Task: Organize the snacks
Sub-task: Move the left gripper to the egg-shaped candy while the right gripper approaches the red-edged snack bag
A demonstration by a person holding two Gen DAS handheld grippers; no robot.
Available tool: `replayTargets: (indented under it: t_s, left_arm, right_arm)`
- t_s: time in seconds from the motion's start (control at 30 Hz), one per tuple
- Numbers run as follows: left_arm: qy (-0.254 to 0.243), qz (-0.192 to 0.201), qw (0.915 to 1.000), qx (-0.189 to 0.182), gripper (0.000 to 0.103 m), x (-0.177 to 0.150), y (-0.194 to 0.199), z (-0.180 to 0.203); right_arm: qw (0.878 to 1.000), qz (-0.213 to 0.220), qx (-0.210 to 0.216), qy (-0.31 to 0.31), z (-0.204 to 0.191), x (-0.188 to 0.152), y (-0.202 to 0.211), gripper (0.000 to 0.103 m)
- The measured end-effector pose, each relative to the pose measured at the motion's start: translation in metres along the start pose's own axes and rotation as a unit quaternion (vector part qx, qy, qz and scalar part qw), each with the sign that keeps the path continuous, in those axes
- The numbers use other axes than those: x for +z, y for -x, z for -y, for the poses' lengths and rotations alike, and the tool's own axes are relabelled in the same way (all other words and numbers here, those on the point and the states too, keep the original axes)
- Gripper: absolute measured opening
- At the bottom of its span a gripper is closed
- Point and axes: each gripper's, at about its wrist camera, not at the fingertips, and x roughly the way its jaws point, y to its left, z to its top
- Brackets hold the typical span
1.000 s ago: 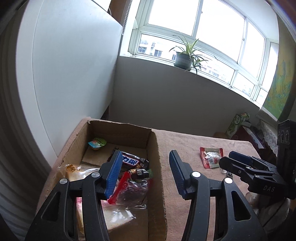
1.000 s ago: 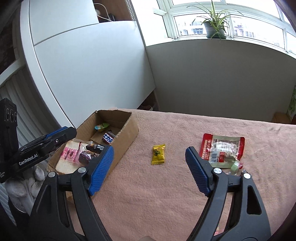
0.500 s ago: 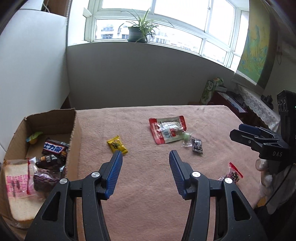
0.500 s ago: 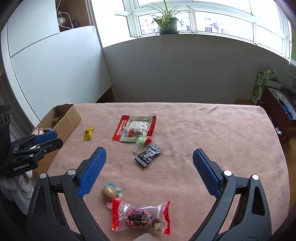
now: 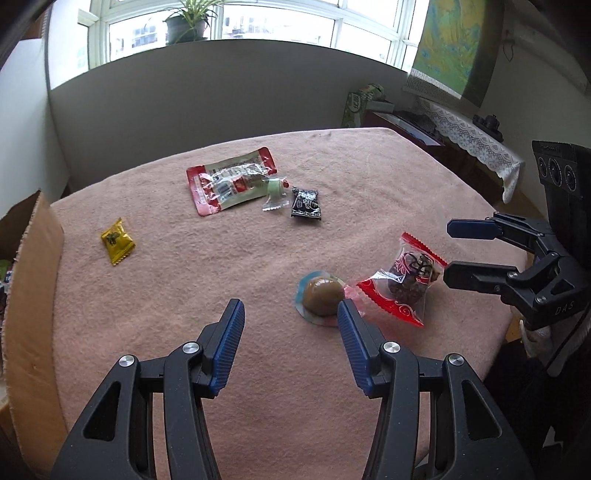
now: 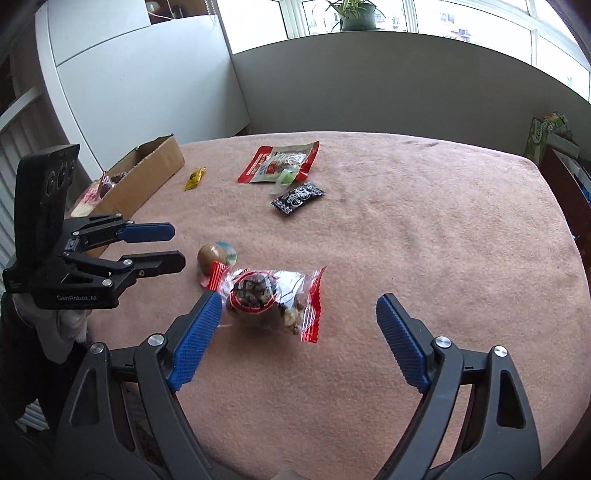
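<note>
A: Worktop (image 6: 424, 229) under pink cloth fills both views; beyond it a grey wall, windows and a potted plant (image 6: 354, 16).

B: Cardboard box (image 6: 147, 173) is cut off at the left edge, its contents hard to make out.

A: Left gripper (image 5: 290, 314) reads "GenRobot.AI"; its jaws stand apart, holding nothing. Right gripper (image 6: 299, 306) has its jaws wide, just been closing a little, around the red-edged snack bag (image 6: 273, 299) without pressing it.

B: Beside that lies a brown egg-shaped snack (image 5: 321, 295). Print on the black packet (image 6: 298, 197) and yellow packet (image 5: 117, 242) is unreadable.
</note>
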Motion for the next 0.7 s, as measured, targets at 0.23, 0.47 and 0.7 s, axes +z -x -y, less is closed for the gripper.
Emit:
replayTargets:
  t_s: [0.23, 0.47, 0.7]
  left_arm:
    - [-0.018, -0.022, 0.9996, 0.002, 0.052, 0.0, -0.017, 0.014]
    - [-0.013, -0.024, 0.9992, 0.031, 0.052, 0.007, -0.027, 0.01]
    - [-0.006, -0.024, 0.999, 0.036, 0.051, 0.013, -0.033, 0.003]
  right_arm:
    - [0.999, -0.029, -0.027, 0.031, -0.013, -0.01, -0.021, 0.078]
    - [0.995, -0.04, -0.076, 0.047, -0.011, 0.0, -0.037, 0.074]
    - [0.995, -0.046, -0.074, 0.039, -0.004, 0.014, -0.041, 0.074]
